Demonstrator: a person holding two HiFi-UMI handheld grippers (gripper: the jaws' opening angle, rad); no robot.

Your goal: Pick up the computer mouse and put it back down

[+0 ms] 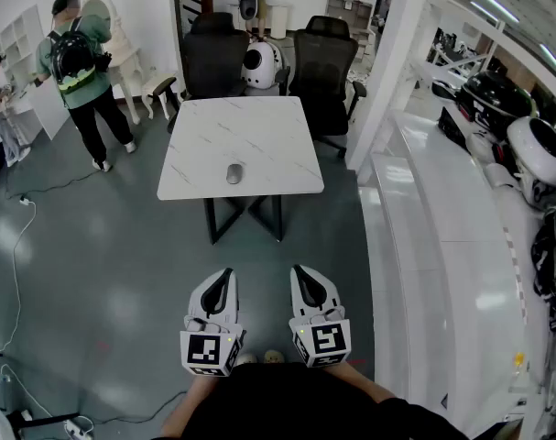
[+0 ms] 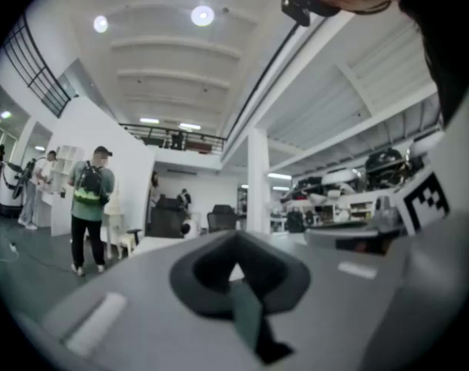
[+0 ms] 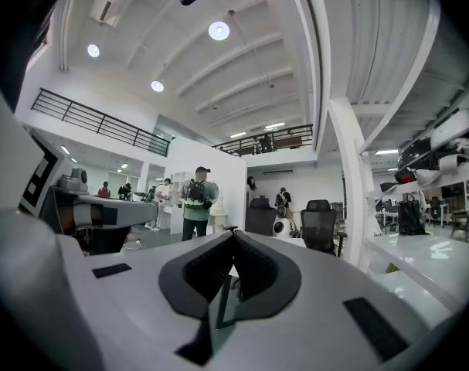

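Note:
A grey computer mouse (image 1: pixel 234 173) lies near the front edge of a white marble-patterned table (image 1: pixel 259 126) in the head view. The table stands well ahead of me across the grey floor. My left gripper (image 1: pixel 224 275) and right gripper (image 1: pixel 299 271) are held side by side close to my body, pointing level toward the table and far short of it. Both have their jaws together with nothing between them. In the left gripper view the left gripper (image 2: pixel 236 242) is shut, and in the right gripper view the right gripper (image 3: pixel 233 236) is shut. The mouse shows in neither gripper view.
Two black office chairs (image 1: pixel 213 58) (image 1: pixel 321 62) stand behind the table, with a round white device (image 1: pixel 261 65) between them. A person with a backpack (image 1: pixel 81 71) stands at the far left. A long white counter (image 1: pixel 442 246) runs along the right. A cable (image 1: pixel 16 264) trails over the floor at left.

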